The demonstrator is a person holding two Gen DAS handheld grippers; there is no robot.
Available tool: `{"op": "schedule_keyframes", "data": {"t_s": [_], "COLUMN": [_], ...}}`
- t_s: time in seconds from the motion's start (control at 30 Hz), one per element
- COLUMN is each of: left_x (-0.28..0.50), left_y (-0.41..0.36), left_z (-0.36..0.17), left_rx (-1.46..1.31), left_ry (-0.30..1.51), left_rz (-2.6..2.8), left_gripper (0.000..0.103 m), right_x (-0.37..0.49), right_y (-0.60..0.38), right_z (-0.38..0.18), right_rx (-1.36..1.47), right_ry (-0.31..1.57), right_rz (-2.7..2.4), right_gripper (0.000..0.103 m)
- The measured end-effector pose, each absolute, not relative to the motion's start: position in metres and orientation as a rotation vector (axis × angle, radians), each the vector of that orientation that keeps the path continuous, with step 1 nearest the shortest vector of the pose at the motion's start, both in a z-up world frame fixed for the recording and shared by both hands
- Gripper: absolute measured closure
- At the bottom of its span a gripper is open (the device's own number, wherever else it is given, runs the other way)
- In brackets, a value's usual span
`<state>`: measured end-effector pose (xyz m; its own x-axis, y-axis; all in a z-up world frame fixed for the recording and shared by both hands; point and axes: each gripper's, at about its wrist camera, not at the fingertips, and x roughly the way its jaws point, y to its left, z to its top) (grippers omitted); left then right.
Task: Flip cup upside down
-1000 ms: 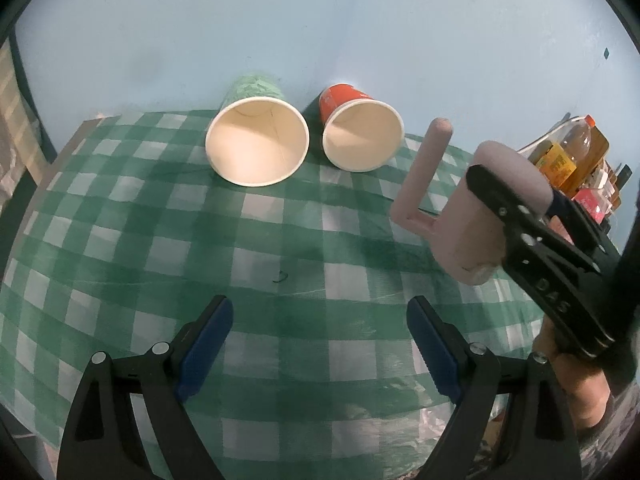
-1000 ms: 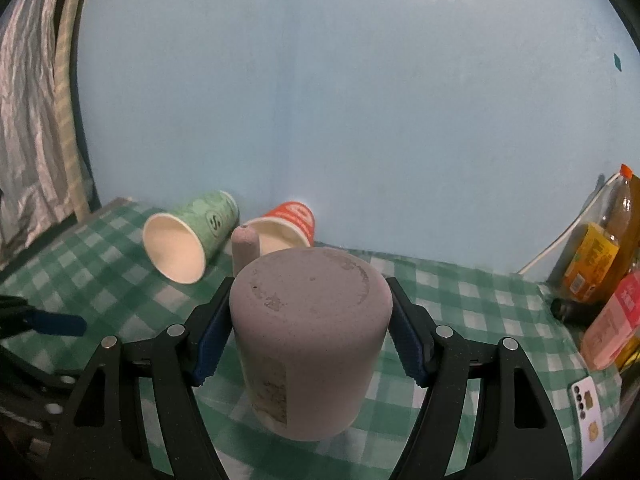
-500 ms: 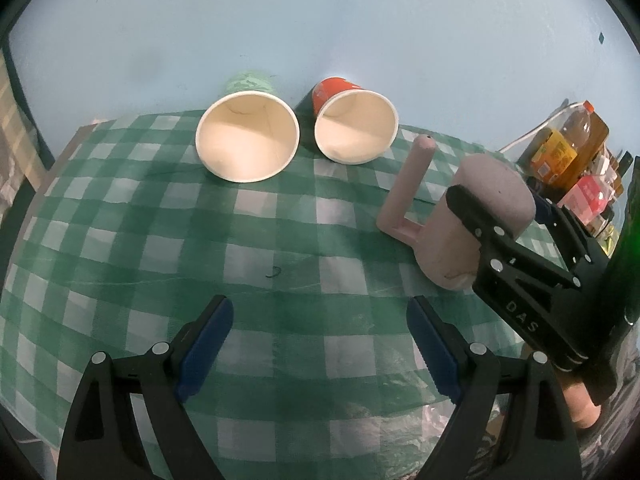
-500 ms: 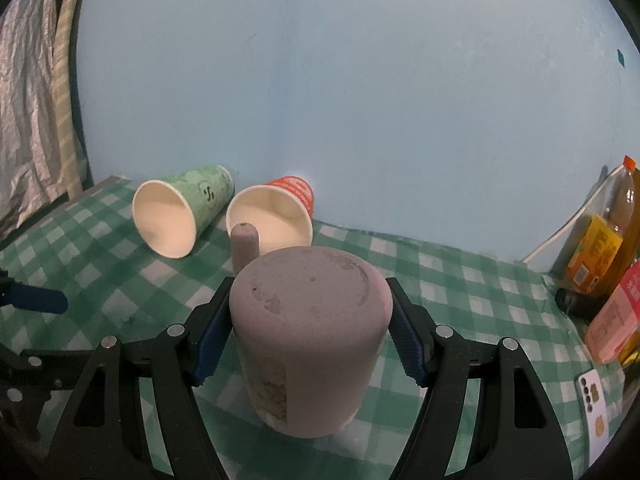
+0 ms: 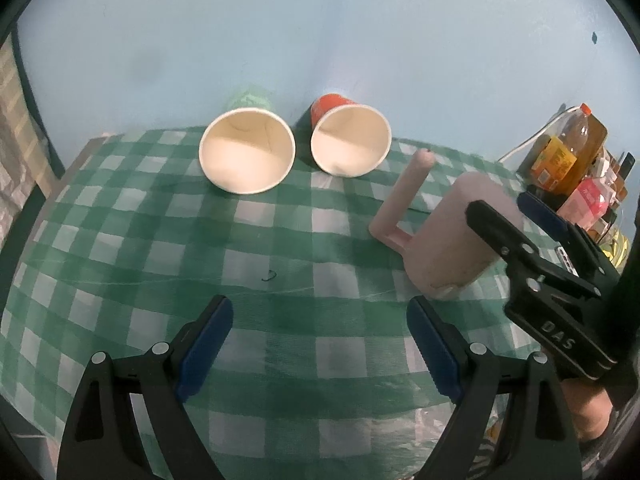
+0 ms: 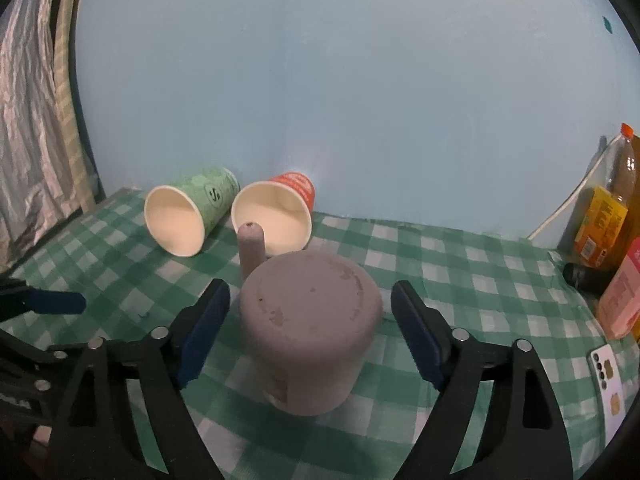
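So the pink mug [image 6: 310,328] sat base-up on the green checked bench [image 5: 280,320], right between the 2 blue pads of the right tongs [image 6: 310,332]. Those tongs were spread open, with a visible gap on each side of the mug, so nothing was being squeezed. In the right wrist view the mug was dead centre and close in, mouth down on the cloth and flat bottom toward the camera. Its long axis ran roughly vertical, maybe leaning a touch. The straight handle [image 5: 404,196] stuck out on the far-left side, angling up toward the paper cups.

From the left wrist view the mug [image 5: 460,240] was off to the right, well apart from the left tongs [image 5: 320,340], which were also wide open over bare cloth and holding nothing. So the right side was clearly the nearer one, and I'd guess the next move was just backing straight out without clipping the mug.

Looks-wise: dusty matte pink, scuffed and chipped spots on the base, a faded label low on the side. Flip looked basically done to me.

Behind it a green paper cup [image 6: 188,216] and an orange paper cup [image 6: 276,220] lay on their sides, mouths facing the cameras.
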<state>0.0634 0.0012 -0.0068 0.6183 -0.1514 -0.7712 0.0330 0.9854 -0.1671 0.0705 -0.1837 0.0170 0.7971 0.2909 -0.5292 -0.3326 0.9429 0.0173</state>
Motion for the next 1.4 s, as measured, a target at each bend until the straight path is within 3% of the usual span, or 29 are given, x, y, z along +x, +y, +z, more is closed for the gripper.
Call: {"op": "schedule_keyframes", "data": {"t_s": [0.33,0.6,1.4], "left_x": [0.025,-0.014,-0.034], "left_y": [-0.004,0.000,-0.009], "left_z": [0.013,0.025,0.030], "left_rx": [-0.142,-0.130,-0.049], "left_ry": [0.684,0.459,0.388], "left_rz": [-0.047,-0.005,0.029], "left_gripper": [0.001,0.001,0.001], "right_x": [0.034,0.011,-0.018], "right_y": [-0.208,-0.224,-0.226], "right_z": [0.036,0.040,0.038], "right_rx": [-0.033,-0.017,-0.007], "right_ry": [0.531,0.524,0.503], "right_rz": [0.315,0.262,0.261], "right_gripper": [0.014,0.014,0.011]}}
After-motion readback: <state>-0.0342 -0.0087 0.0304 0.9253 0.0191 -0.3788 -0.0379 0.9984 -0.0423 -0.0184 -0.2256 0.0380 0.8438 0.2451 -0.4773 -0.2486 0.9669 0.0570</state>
